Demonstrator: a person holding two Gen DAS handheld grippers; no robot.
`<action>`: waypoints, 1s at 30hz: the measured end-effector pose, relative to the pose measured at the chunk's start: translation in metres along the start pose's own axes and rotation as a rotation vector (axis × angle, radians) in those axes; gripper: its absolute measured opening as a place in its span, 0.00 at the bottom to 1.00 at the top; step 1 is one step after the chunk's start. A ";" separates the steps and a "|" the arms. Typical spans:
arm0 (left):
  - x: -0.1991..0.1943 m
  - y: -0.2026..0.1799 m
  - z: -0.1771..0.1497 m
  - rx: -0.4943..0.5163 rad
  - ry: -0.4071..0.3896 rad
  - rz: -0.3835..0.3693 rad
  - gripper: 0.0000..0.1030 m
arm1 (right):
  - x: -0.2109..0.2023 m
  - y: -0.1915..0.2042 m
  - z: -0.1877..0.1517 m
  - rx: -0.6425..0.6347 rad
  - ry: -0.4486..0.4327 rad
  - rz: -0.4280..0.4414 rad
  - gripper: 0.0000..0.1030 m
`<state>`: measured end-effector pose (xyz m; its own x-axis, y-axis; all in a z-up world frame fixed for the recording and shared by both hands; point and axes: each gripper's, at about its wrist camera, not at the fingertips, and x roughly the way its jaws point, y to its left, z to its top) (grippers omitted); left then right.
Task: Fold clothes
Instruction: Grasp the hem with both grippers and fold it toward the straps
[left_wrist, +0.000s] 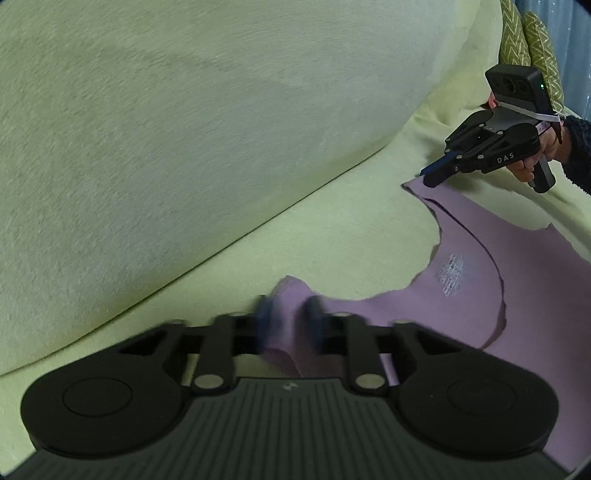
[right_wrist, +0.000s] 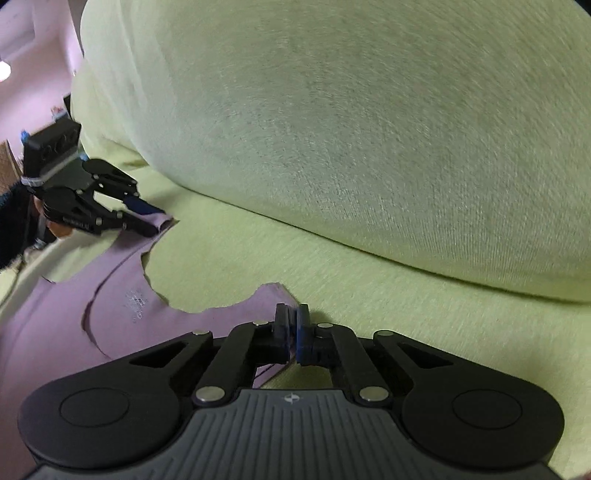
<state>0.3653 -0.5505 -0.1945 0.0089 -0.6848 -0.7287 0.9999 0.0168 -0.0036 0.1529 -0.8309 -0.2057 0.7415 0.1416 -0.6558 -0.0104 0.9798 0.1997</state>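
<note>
- The left gripper's (left_wrist: 286, 314) jaws stand part-way apart with a strap of the purple top (left_wrist: 517, 280) bunched between them; the frame is blurred there, so I cannot tell whether they pinch it or only straddle it.
- The right gripper's (right_wrist: 291, 325) jaws are pressed together on the other strap, with cloth showing just under the pads.
- The top lies spread on the seat of the yellow-green sofa (left_wrist: 332, 229), neck end toward the back cushion (right_wrist: 332, 129), and its pale printed label (left_wrist: 452, 275) shows inside the neckline.
- It looks like thin, light knit: limp, no stiffness, likely to sag and stretch between the two holds.
- The straps are narrow and could slip out of a shallow pinch, so a deeper bite at the strap ends, lifted evenly, seems the safest hold.
- The plush seat may drag on the cloth, so raising it clear before folding seems wise.
</note>
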 end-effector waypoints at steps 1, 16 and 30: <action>-0.001 -0.005 0.002 0.019 0.003 0.017 0.02 | -0.003 0.006 0.000 -0.022 -0.002 -0.022 0.02; -0.196 -0.217 -0.080 0.116 -0.235 0.143 0.05 | -0.187 0.234 -0.110 -0.472 -0.209 -0.235 0.02; -0.191 -0.401 -0.227 0.447 0.031 0.398 0.36 | -0.176 0.390 -0.265 -0.759 0.083 -0.507 0.36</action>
<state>-0.0402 -0.2608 -0.2093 0.3902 -0.6673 -0.6344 0.8289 -0.0453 0.5575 -0.1595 -0.4362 -0.2052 0.7276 -0.3495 -0.5903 -0.1565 0.7533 -0.6388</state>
